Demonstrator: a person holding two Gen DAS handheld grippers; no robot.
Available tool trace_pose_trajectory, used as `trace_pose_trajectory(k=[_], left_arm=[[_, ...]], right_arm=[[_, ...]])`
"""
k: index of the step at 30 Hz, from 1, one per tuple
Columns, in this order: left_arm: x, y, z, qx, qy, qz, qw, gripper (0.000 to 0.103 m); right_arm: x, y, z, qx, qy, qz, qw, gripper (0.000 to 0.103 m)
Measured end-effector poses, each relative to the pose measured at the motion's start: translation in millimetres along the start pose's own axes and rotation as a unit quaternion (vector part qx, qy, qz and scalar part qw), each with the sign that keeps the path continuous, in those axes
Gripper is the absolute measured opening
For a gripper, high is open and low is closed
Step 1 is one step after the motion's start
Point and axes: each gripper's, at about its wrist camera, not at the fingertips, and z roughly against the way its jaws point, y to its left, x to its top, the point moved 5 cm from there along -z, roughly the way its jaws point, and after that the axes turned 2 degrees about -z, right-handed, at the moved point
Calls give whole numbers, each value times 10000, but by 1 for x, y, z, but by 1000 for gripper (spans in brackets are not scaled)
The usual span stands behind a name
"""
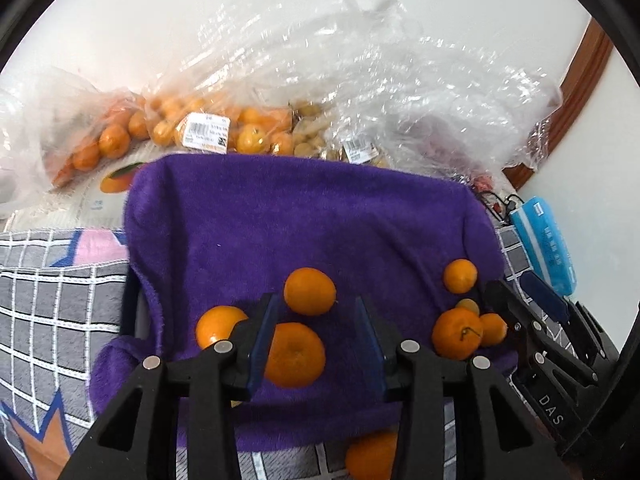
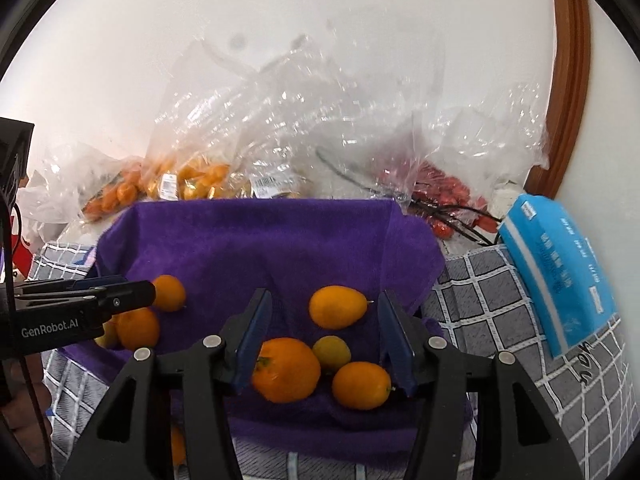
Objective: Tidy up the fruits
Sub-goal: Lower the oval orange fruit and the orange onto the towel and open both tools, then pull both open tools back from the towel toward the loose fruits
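A purple towel (image 1: 304, 216) lines a box on a checked cloth, and loose oranges lie on it. In the left wrist view my left gripper (image 1: 316, 300) hovers open over a large orange (image 1: 296, 356). That orange lies by the left finger, and the right pad is clear of it. A rounder orange (image 1: 310, 291) sits just past the tips. In the right wrist view my right gripper (image 2: 325, 294) stands open above a big orange (image 2: 286, 370), a small yellowish fruit (image 2: 332, 352) and a kumquat (image 2: 361, 385). It grips none of them. An oval kumquat (image 2: 338, 306) lies beyond.
Clear plastic bags of oranges (image 1: 168, 128) and red fruit (image 2: 444, 196) lie against the white wall behind the box. A blue tissue pack (image 2: 560, 268) lies at the right. One orange (image 1: 372, 456) sits on the checked cloth in front of the towel.
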Motion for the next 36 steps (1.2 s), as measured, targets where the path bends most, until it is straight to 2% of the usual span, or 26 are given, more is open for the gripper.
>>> trace_pose_trajectory(k=[9,17,24,36], left_arm=[[-7,7,42,7,-290,-70,9996,40],[-25,24,69,210,-611,-170,9978,41],[-56,48,64,403,-618,-223,9970,42],[-80,75,49,316,-689,-103,9971,41]], right_arm=[[-12,13,34,-210,-24,-35,9998,55],[-29,26,50,-70,99,-214,9997,55],[-55,37,56,-7,196,-220,9996,55],[-83,59,58,49,206,-77,9997,55]])
